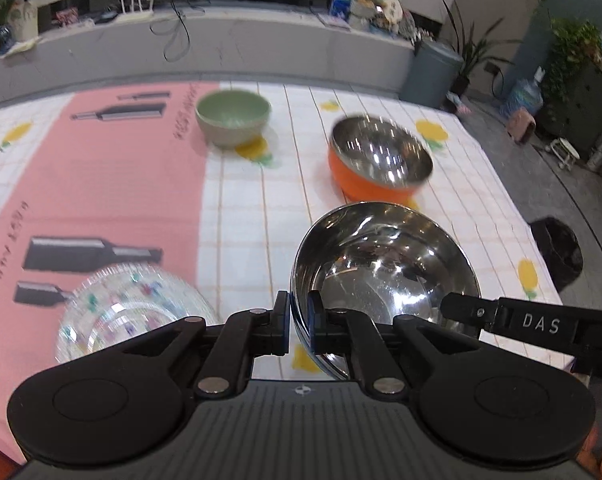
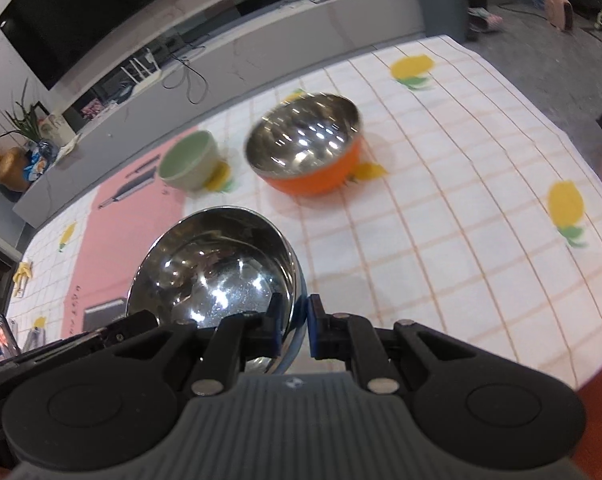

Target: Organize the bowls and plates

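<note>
The steel bowl (image 1: pixel 385 276) is held up over the near edge of the table (image 1: pixel 261 208) by both tools. Its rim is pinched by the left gripper (image 1: pixel 299 322) on one side and the right gripper (image 2: pixel 293 326) on the other. The bowl looks light, hard and slippery, so the thin rim is the best place to grip. A glass plate (image 1: pixel 133 312) is seen only in the left view, while an orange bowl (image 2: pixel 313 152) and a green bowl (image 2: pixel 189 162) near the far edge are seen in both.

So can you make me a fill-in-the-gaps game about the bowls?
1. Both grippers' jaws clamp the rim of one shiny ____ bowl.
2. The steel-lined bowl beyond it is ____ outside.
3. The small ceramic bowl is pale ____.
4. The clear patterned ____ bowl sits on the pink mat.

Missing words: steel; orange; green; glass
</note>
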